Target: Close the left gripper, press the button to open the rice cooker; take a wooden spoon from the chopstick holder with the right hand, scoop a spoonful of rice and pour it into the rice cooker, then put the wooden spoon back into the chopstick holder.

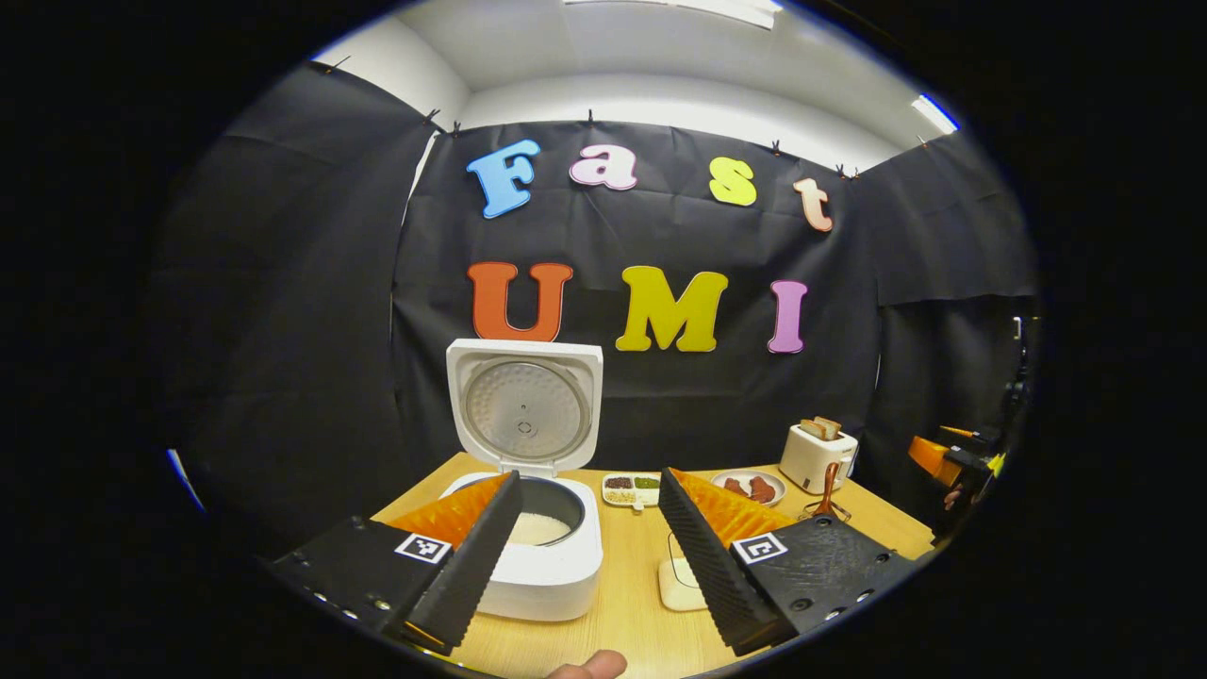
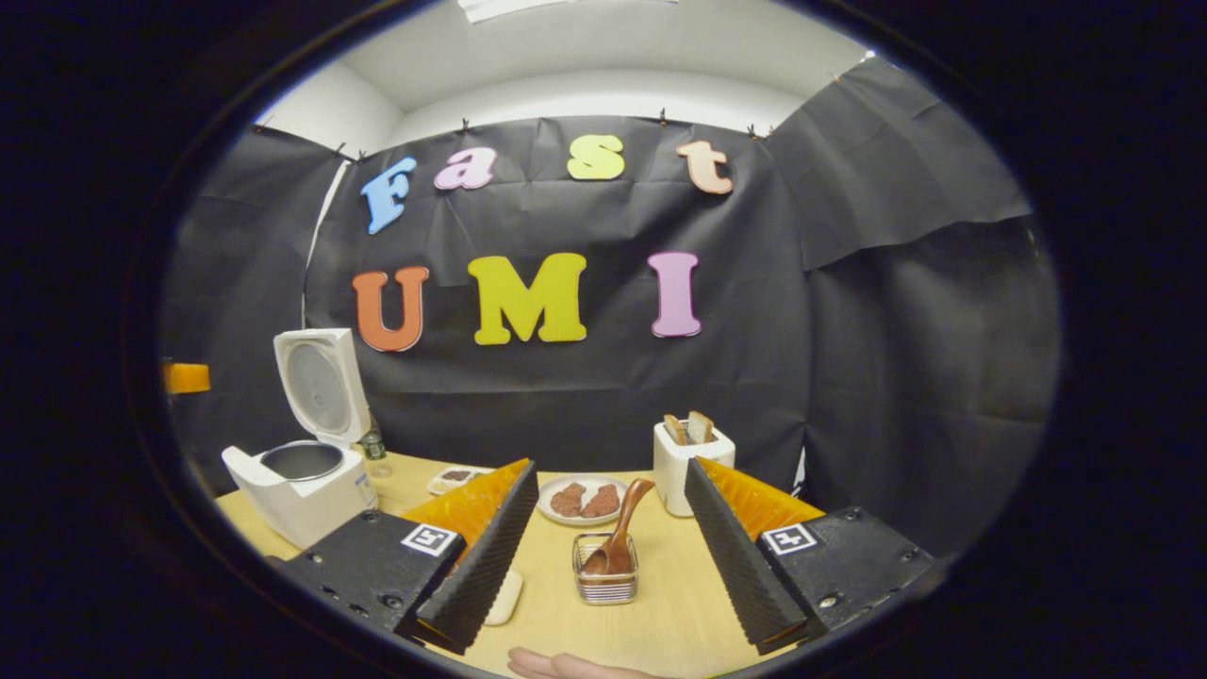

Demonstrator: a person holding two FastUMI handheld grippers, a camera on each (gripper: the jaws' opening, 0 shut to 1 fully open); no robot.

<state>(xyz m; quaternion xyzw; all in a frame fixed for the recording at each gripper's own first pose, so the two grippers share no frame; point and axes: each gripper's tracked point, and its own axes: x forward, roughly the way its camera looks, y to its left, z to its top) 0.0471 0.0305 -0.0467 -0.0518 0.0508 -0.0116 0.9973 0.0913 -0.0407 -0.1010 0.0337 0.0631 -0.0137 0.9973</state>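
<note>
left gripper (image 1: pixel 589 514) hovering, fingers spread wide | rice cooker (image 1: pixel 537 556) sitting open, lid standing upright, rice showing inside | toaster (image 1: pixel 817 455) sitting far right

- My left gripper (image 1: pixel 589 514) hung level, its jaws spread wide with nothing between the ribbed black fingers (image 1: pixel 476 556).
- My right gripper (image 2: pixel 611 509) was likewise parted wide, its fingers (image 2: pixel 731 552) clamping nothing.
- In the left gripper view, a fingertip (image 1: pixel 592 666) of mine showed at the bottom edge.
- In the right gripper view, part of my hand (image 2: pixel 566 666) showed at the bottom edge.
</note>
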